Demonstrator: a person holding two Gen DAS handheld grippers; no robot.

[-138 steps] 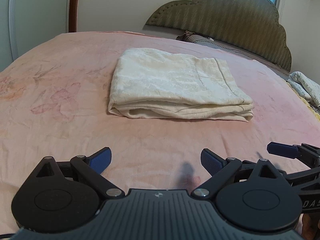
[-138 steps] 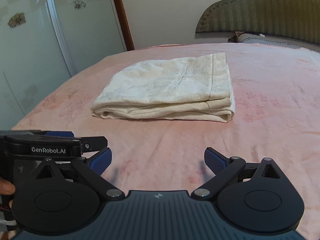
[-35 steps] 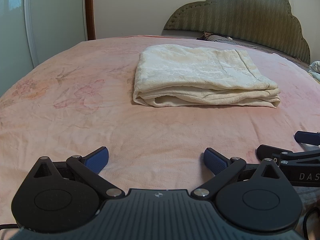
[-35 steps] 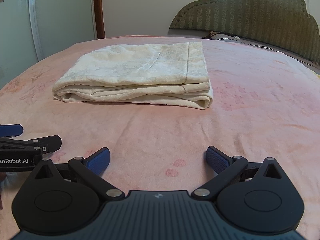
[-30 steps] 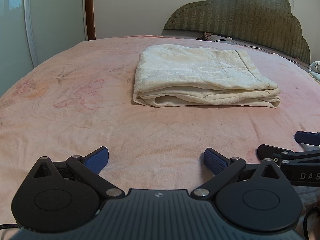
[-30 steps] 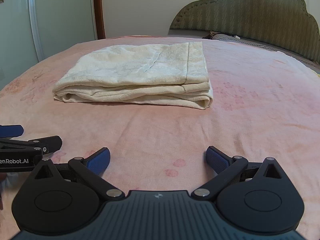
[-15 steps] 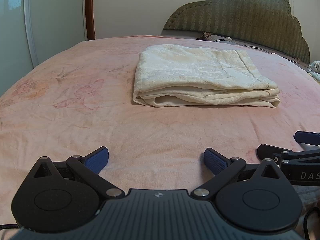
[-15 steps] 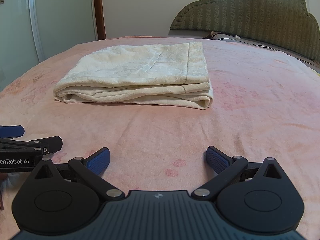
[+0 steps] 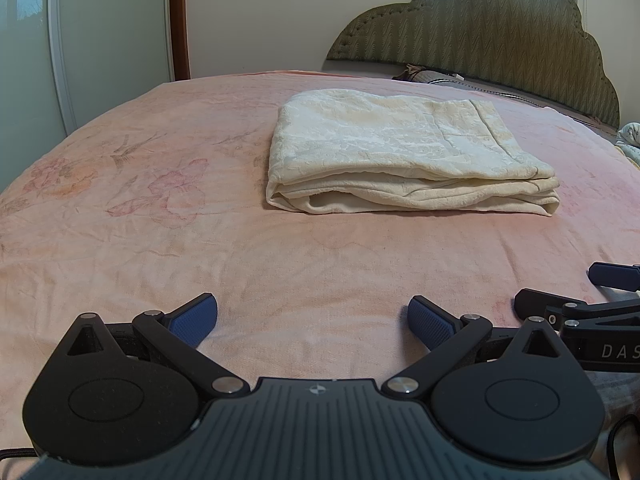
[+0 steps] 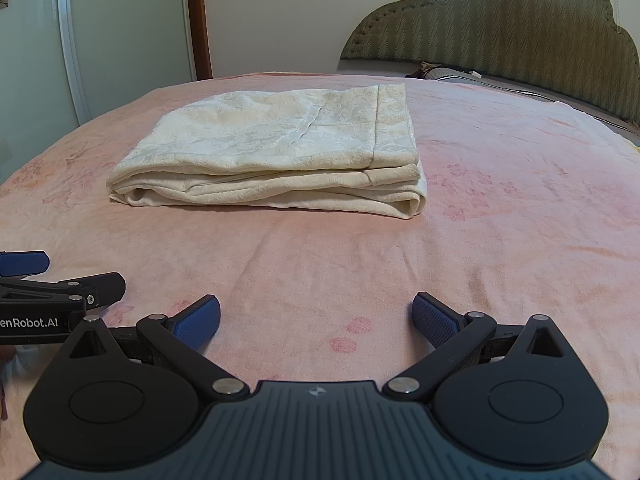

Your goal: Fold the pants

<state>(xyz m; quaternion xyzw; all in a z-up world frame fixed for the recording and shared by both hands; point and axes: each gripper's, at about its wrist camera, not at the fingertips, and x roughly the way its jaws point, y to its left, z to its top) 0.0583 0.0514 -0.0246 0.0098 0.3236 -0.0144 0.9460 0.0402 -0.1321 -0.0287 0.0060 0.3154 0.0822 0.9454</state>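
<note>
We hold our left gripper (image 9: 312, 320) and right gripper (image 10: 316, 318) spread wide and empty, low over the pink bedsheet (image 9: 160, 220), well short of the folded cream pants (image 9: 400, 152) lying mid-bed.

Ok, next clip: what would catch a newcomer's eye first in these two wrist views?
The cream folded pants stand out first: a neat stack of layers lying mid-bed on the pink floral bedsheet. Next come the left gripper and right gripper, both open and empty, low over the sheet, short of the pants and side by side. Behind, an olive scalloped headboard closes the scene.
</note>
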